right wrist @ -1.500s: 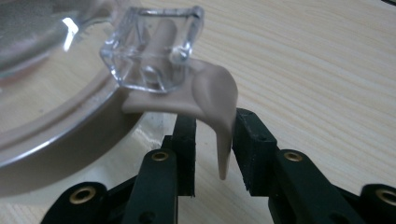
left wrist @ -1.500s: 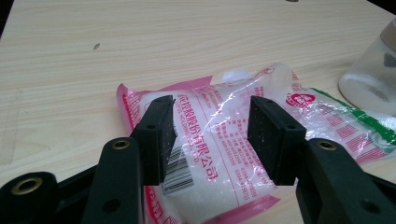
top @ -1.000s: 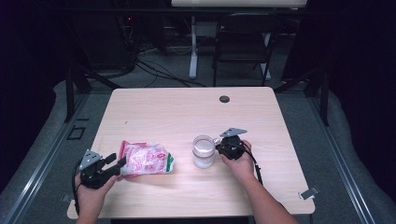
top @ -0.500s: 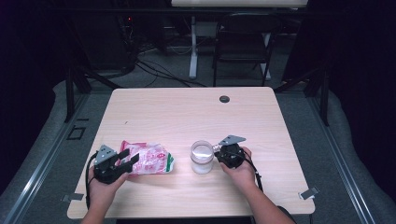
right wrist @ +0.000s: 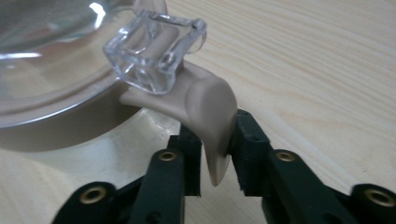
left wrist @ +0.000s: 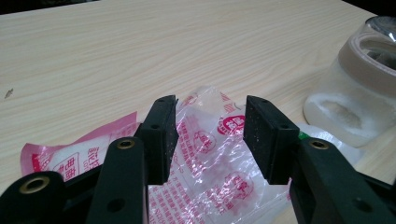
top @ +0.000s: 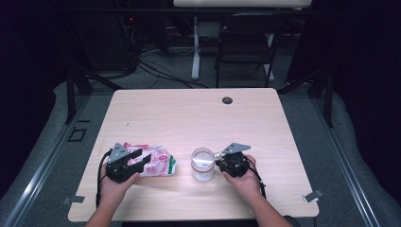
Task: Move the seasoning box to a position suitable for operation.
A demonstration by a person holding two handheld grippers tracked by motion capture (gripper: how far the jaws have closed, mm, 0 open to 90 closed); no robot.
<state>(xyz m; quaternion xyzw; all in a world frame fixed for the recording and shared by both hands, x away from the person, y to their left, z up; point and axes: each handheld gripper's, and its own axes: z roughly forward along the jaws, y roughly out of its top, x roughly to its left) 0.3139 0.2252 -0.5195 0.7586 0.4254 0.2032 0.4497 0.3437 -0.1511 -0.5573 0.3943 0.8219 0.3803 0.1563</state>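
Beside the clear lidded plastic jar (top: pixel 202 164), the right gripper (right wrist: pixel 215 154) jaws have just been opening around its beige latch tab (right wrist: pixel 208 105); the left gripper (left wrist: pixel 210 128) has shifted in, jaws half-open and just closing slightly over the pink-printed clear plastic bag (left wrist: pixel 210 158), gripping nothing, so unlatching seems imminent.

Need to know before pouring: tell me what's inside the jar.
Through the jar's clear wall, a low layer of white grains lies at the bottom. Its lid covers the top, hiding anything more.
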